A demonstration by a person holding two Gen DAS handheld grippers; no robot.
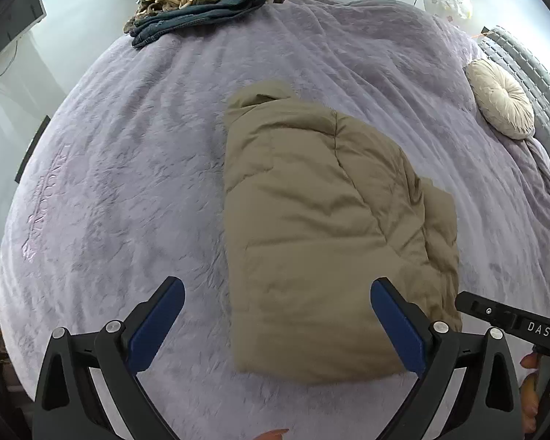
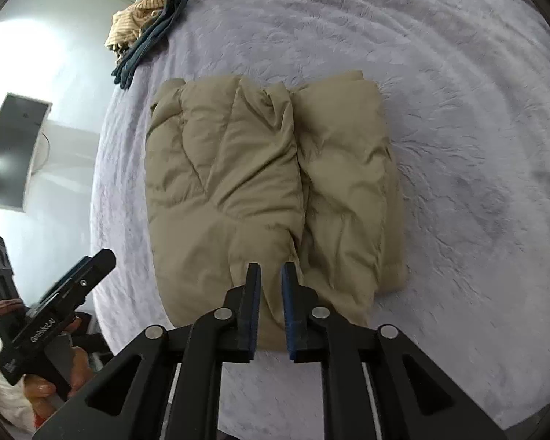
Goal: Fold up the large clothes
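Here, on the left of the left wrist view, the left gripper (image 1: 277, 324) hangs over the bed (image 1: 128, 168) with its jaws spread wide and nothing between them. Far off at the bed's edge sits a pile of clothes (image 1: 198, 3), a striped piece on top of dark denim. In the middle lies the tan padded jacket (image 1: 322, 227), folded into a thick bundle on the lilac fleece cover. To the right, near the headboard, rests a round cream cushion (image 1: 500, 99). In the right wrist view, the right gripper (image 2: 271, 308) hovers above the jacket's near edge, its jaws parted by a narrow gap with no fabric caught between the pads, so the jacket lies free of both grippers.
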